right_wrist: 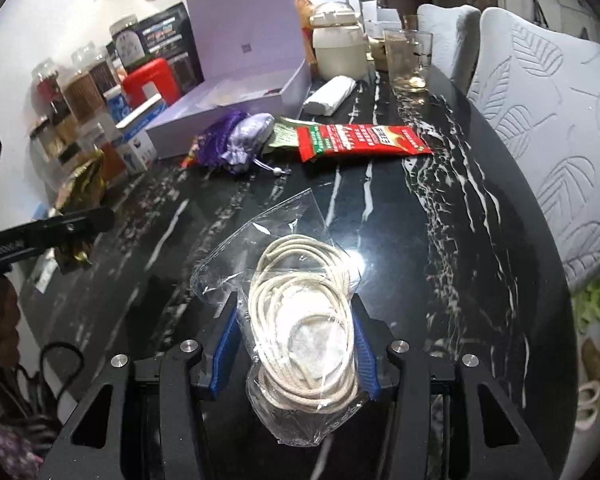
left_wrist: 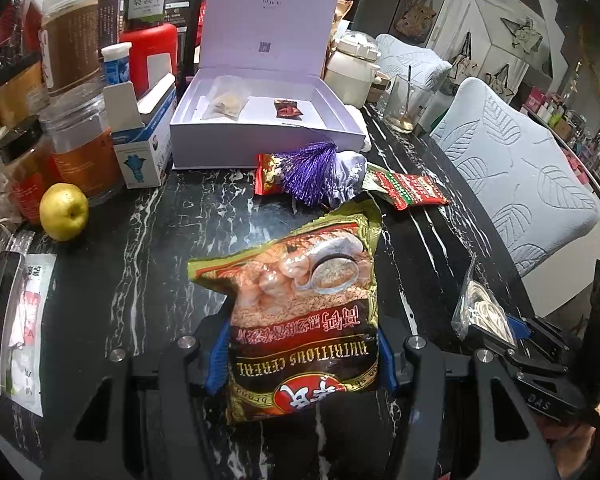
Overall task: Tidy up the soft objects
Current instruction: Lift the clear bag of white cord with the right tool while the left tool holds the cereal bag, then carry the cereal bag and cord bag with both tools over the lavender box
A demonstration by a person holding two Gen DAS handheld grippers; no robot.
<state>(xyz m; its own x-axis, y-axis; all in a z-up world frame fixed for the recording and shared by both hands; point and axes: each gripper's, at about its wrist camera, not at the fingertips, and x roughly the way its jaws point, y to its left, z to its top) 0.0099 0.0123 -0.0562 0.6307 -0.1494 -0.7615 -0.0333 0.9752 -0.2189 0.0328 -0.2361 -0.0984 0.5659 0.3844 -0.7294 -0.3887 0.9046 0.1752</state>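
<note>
**Both grippers hold a soft bag above the desk**

My left gripper (left_wrist: pixel 302 356) is closed on the cereal bag (left_wrist: pixel 300 312). The blue pads (left_wrist: pixel 219 354) squeeze it at its lower half, and the top stands up loose and crinkled. I think this bag is light and puffy — the foil looks slippery, so a hold low down and across the middle feels safest. Squeeze too hard and the flakes inside may crush.

My right gripper (right_wrist: pixel 296 354) is closed on the clear bag of white cord (right_wrist: pixel 300 320). The pads press the sides of the coil, and the thin plastic sticks out in front, floppy. It looks very light. The plastic could slide, so I judge it best to pinch the cord bundle itself, not just the empty corner.

Ahead of me the purple box (left_wrist: pixel 260 136) sits open on the black desk (left_wrist: pixel 140 248), with two small packets already inside. In front of it lie a purple pouch (right_wrist: pixel 244 136) and a red snack packet (right_wrist: pixel 360 142) — still out on the desk. The box looks like the place for my two bags.
</note>
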